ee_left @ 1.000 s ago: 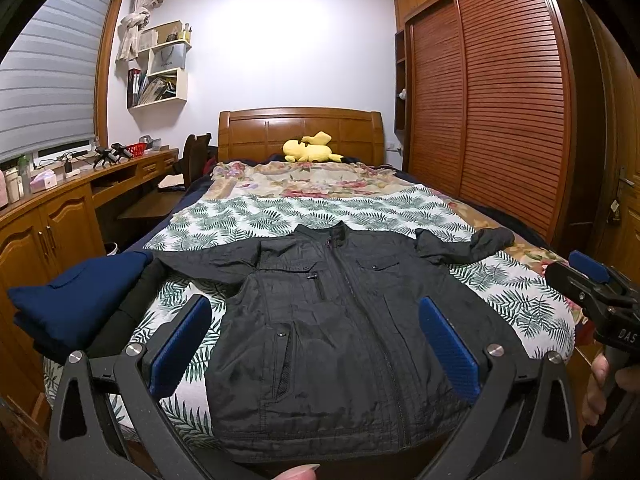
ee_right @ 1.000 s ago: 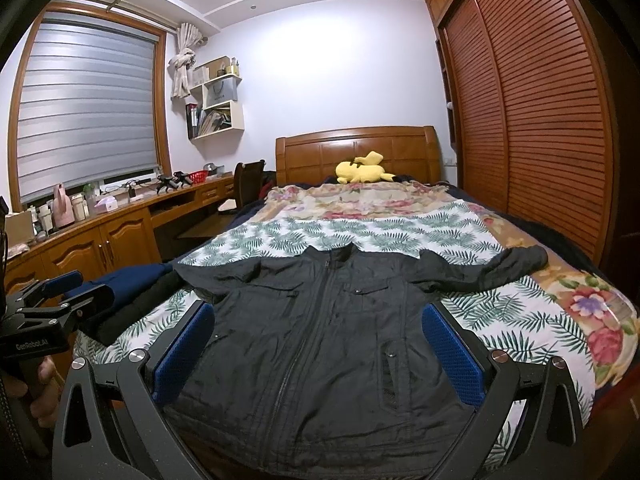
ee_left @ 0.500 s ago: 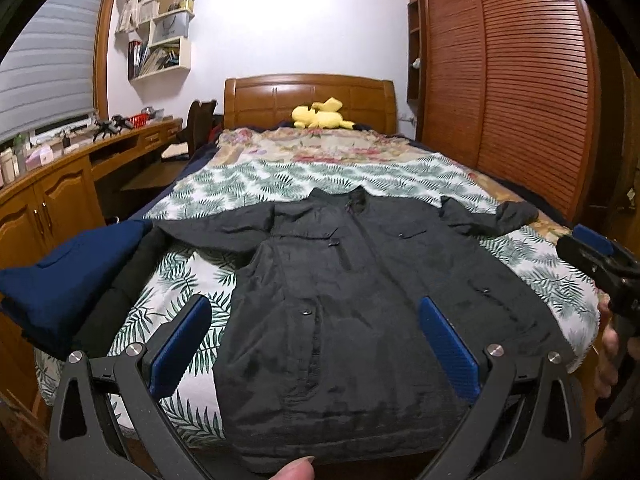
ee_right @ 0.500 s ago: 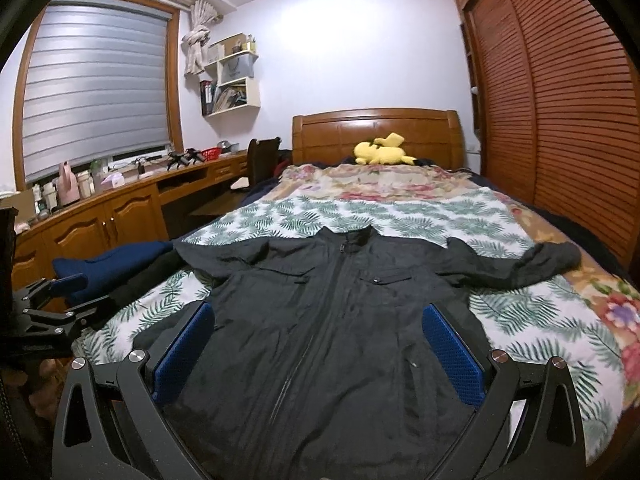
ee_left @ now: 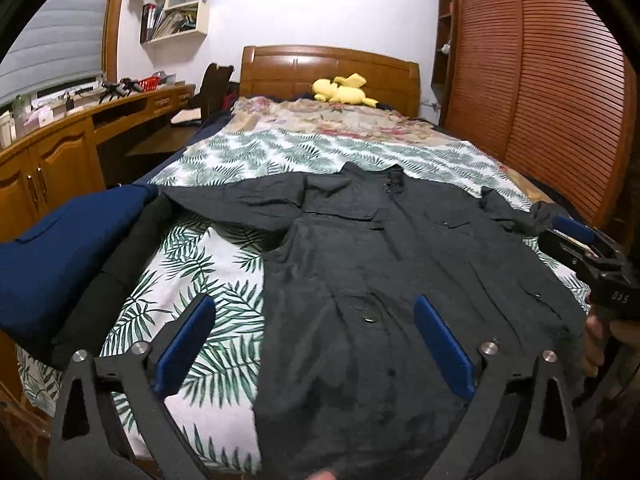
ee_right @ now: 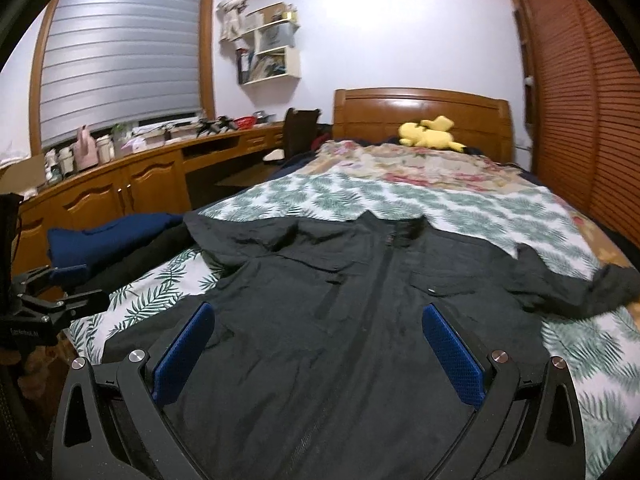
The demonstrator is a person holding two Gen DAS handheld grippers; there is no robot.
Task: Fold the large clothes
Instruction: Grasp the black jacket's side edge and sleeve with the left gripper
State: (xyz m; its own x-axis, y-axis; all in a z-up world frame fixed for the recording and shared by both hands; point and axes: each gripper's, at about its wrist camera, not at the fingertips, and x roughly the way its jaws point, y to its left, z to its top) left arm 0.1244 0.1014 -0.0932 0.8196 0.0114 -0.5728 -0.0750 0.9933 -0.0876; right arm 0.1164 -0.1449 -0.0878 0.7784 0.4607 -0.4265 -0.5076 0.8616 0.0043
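Note:
A large black jacket [ee_left: 372, 264] lies flat and face up on the bed, collar toward the headboard, both sleeves spread sideways; it also shows in the right wrist view [ee_right: 360, 320]. My left gripper [ee_left: 314, 312] is open and empty, hovering over the jacket's lower left part near the hem. My right gripper [ee_right: 316, 320] is open and empty above the jacket's lower middle. In the left wrist view the right gripper [ee_left: 580, 248] shows at the far right by the sleeve. In the right wrist view the left gripper [ee_right: 52, 288] shows at the far left.
The bed [ee_left: 280, 148] has a leaf-print cover and a floral blanket. A stack of dark blue and black clothes [ee_left: 60, 256] lies at the bed's left edge. A yellow plush toy [ee_left: 344, 90] lies by the headboard. A wooden desk [ee_right: 120, 184] runs on the left, a slatted wardrobe [ee_left: 560, 100] on the right.
Both grippers have moved forward and tilted down toward the jacket, which now fills more of each view. Both stay open. The jacket has not moved.

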